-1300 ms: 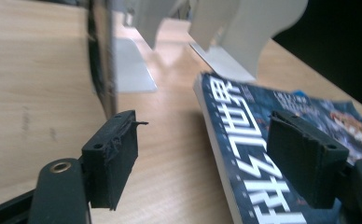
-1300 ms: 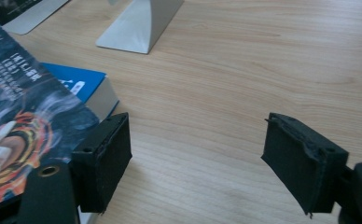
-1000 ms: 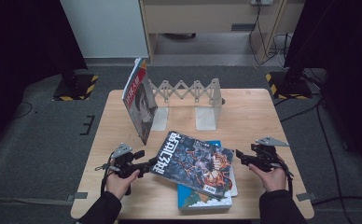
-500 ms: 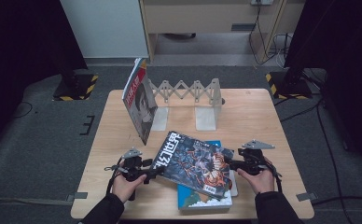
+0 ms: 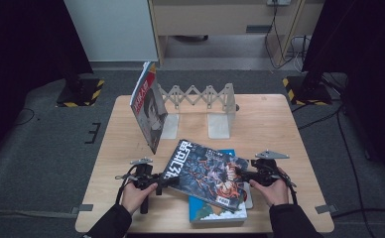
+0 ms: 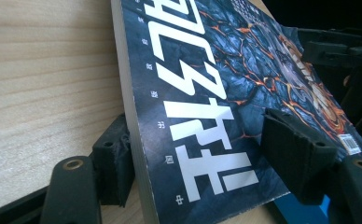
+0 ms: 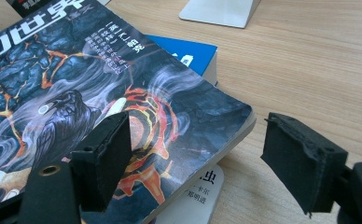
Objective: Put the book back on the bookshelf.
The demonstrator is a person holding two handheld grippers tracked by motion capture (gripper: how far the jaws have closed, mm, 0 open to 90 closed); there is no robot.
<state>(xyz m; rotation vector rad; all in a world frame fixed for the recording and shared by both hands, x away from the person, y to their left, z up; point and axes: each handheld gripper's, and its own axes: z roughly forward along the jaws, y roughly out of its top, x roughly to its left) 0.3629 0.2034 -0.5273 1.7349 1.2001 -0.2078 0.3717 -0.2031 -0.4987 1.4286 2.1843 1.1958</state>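
Both hands have closed in on the dark magazine (image 5: 206,174) from either side since a second ago, when the right one sat well off toward the worktop (image 5: 275,124) edge. Left tongs (image 6: 207,154) now straddle the magazine's spine edge, one pad under it against the wood and the other above the cover; they have just been closing, and the upper pad is not yet pressing. Right tongs (image 7: 198,158) have just been opening and stand spread around the opposite corner, one pad over the cover and one clear beside it. That magazine lies askew atop a blue book (image 5: 218,213) near the front edge. Behind, bare wood runs to the folding rack (image 5: 200,96), where another magazine (image 5: 148,111) leans.
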